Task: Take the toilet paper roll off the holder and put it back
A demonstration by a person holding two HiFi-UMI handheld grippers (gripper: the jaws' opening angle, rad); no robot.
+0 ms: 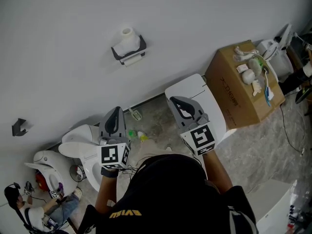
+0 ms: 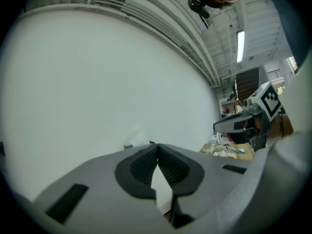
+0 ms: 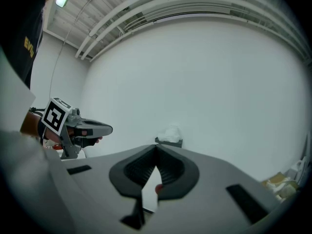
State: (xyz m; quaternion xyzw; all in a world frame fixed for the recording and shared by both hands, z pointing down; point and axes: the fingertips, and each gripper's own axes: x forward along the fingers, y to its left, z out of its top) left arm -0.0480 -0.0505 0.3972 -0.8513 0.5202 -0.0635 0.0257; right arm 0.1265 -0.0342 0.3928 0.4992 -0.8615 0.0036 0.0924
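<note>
The toilet paper roll (image 1: 126, 34) sits on its holder (image 1: 129, 51) on the wall. The left tongs (image 1: 116, 113) and right tongs (image 1: 179, 103) are both closed and empty, well apart from it. Removal seems not yet begun. Next, one pair must open and reach for the roll.

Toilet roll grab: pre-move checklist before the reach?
1. Toilet paper roll on holder: ok.
2. Left gripper empty: ok, jaws together with nothing between them.
3. Right gripper empty: ok, jaws together with nothing between them.
4. Jaws open for a grasp: not ok, both shut.
5. Grippers at the roll: not ok, both are held well short of the wall.
6. How the roll sits in the holder: cannot tell, too small in every view.
</note>
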